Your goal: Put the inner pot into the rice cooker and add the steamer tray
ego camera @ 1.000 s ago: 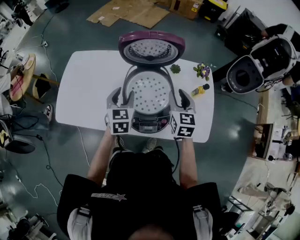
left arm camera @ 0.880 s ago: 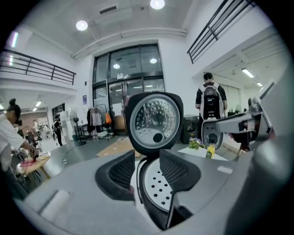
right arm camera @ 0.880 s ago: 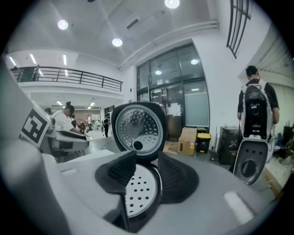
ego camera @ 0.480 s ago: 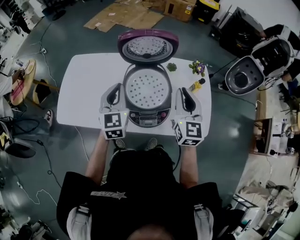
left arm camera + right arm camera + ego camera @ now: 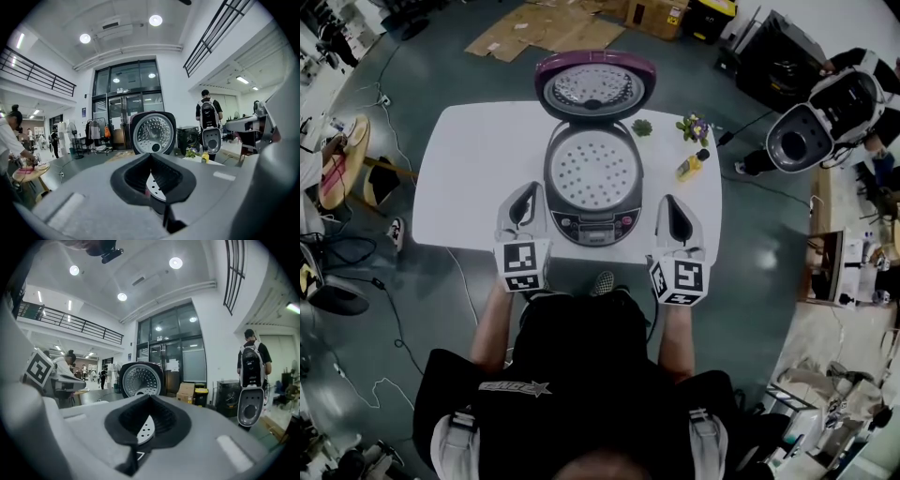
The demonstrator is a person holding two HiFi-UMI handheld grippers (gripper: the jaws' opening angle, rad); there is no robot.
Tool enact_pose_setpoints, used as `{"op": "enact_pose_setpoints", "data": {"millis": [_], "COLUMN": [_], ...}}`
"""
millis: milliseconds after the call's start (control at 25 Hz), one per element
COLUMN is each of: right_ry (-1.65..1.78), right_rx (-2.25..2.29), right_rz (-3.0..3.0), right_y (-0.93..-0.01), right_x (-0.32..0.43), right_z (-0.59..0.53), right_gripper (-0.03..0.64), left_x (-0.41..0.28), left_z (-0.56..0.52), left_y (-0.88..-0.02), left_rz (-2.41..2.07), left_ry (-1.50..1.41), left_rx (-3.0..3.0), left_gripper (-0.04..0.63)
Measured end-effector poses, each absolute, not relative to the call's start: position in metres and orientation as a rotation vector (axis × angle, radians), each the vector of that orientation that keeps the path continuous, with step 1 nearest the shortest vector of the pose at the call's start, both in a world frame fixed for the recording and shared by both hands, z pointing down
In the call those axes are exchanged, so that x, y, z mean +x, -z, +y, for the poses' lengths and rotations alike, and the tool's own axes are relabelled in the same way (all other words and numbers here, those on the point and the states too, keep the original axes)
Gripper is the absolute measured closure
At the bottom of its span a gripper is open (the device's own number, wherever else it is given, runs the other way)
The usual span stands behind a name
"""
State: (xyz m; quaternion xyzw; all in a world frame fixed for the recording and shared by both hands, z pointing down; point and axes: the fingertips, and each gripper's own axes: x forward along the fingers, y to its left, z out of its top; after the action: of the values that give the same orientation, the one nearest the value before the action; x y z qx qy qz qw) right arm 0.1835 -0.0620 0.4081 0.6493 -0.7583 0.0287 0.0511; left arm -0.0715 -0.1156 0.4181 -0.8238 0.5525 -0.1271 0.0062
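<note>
Two grippers: held low at the near edge of the table (image 5: 473, 155), one on each side of the rice cooker (image 5: 592, 225), neither touching it.
Left gripper (image 5: 528, 190): just beside the cooker's left flank; its own view shows the dark pads (image 5: 129, 176) meeting at the tips and along the seam below, so it is closed with nothing between them.
Right gripper (image 5: 669, 201): near the cooker's right flank, a little further out than the left one; the jaws are likewise pressed together and hold nothing.
Marker cubes: one (image 5: 521, 266) at the left wrist, one (image 5: 678, 280) at the right, both over the table's near edge.
Rice cooker: upright in the middle of the white table, control panel facing the person.
Lid (image 5: 594, 87): swung fully open and standing up at the back, its perforated inner plate facing forward.
Steamer tray (image 5: 592, 171): seated flat in the cooker's mouth, holes up, covering the whole opening.
Inner pot: hidden under the tray.
Left gripper view: open lid (image 5: 152, 133) straight ahead, a slice of the tray (image 5: 156, 187) visible through the loop of the pads.
Right gripper view: the same lid (image 5: 139, 379) and tray (image 5: 144, 427), seen from the other side.
Yellow bottle (image 5: 691, 165): lying on the table right of the cooker.
Green plant (image 5: 642, 127) and flowers (image 5: 694, 127): at the table's far right, well apart from both grippers.
Cardboard (image 5: 548, 33): flat on the floor beyond the table.
</note>
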Motion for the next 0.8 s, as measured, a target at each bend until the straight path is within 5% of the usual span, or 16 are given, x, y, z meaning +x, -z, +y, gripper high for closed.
{"op": "enact_pose_setpoints", "data": {"millis": [800], "right_ry": [-0.073], "right_rx": [1.945], "right_rz": [-2.309], "right_y": [-0.4094], "right_x": [0.1798], "right_z": [-0.0664], "right_gripper": [0.611], "left_x": [-0.0645], "left_z": [-0.1132], "left_y": [-0.4186], "left_rz": [1.690], "left_ry": [0.416], "left_rx": [-2.576], "left_gripper": [0.584]}}
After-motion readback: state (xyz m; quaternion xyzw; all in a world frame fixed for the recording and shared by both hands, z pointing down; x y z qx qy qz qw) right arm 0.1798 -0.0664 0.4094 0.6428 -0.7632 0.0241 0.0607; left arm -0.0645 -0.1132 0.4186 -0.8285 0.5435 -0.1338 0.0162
